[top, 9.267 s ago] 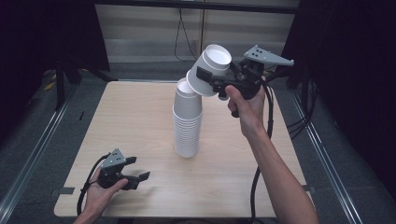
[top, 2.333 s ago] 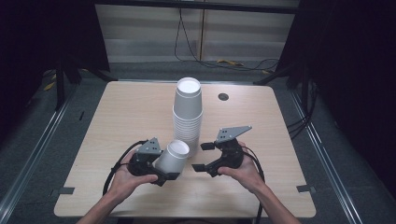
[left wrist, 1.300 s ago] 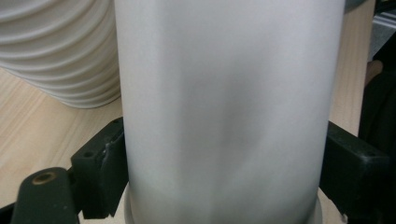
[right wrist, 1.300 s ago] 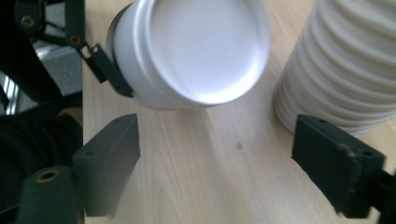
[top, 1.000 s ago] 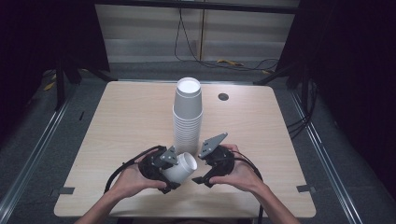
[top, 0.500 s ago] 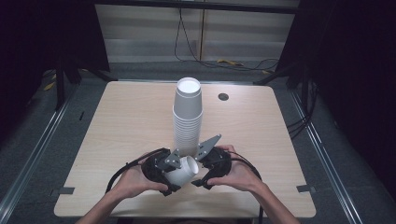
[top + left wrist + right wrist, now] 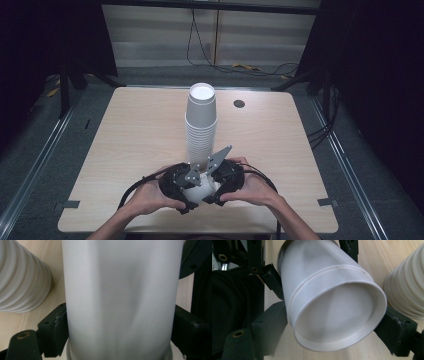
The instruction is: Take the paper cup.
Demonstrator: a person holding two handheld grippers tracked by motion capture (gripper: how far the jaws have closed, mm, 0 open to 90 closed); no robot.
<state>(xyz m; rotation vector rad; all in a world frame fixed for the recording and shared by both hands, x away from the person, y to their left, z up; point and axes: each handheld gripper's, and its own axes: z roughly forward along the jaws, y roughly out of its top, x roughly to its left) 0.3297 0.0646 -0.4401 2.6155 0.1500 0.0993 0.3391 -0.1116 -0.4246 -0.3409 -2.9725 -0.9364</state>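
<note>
A pale wooden table (image 7: 125, 150) — round dark grommet (image 7: 239, 104) near its far edge — grey floor (image 7: 35, 150) around.

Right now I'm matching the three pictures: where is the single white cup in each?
High view: single white cup low centre, between both hands.
Left gripper view: its wall across the middle.
Right gripper view: centre, base toward camera.
Shared landmark: cup stack.
</note>
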